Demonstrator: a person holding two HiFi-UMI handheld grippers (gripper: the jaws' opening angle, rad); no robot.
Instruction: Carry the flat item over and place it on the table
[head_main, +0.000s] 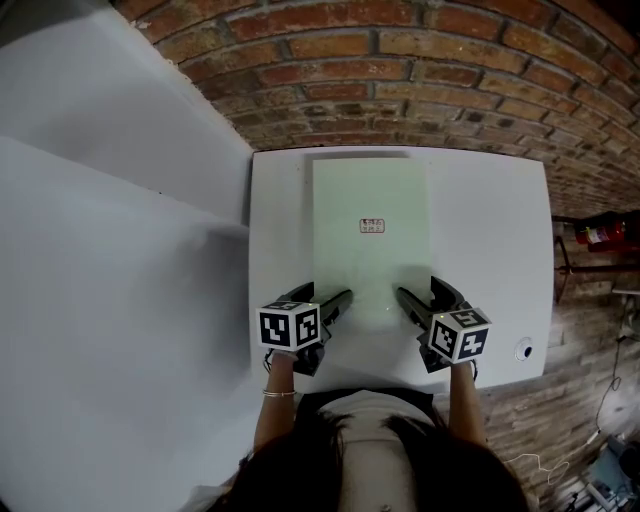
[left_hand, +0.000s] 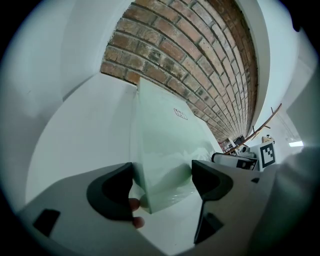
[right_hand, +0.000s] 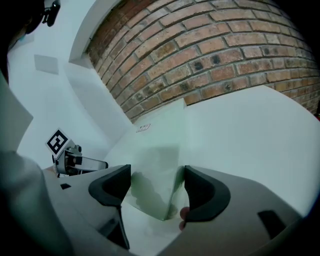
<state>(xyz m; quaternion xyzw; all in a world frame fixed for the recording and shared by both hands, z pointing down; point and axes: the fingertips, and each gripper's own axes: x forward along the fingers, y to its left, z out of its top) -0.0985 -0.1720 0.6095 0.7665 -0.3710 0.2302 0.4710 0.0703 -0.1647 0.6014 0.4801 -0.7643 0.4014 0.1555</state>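
A pale green flat sheet with a small label lies lengthwise on the white table. My left gripper is at its near left corner and my right gripper at its near right corner. In the left gripper view the sheet's corner sits between the wide-apart jaws of the left gripper, which is open. In the right gripper view the other corner lies between the spread jaws of the right gripper, also open. Neither gripper clamps the sheet.
A brick wall runs behind the table. A white wall surface fills the left. A small round fitting sits near the table's front right corner. A red extinguisher stands at the right.
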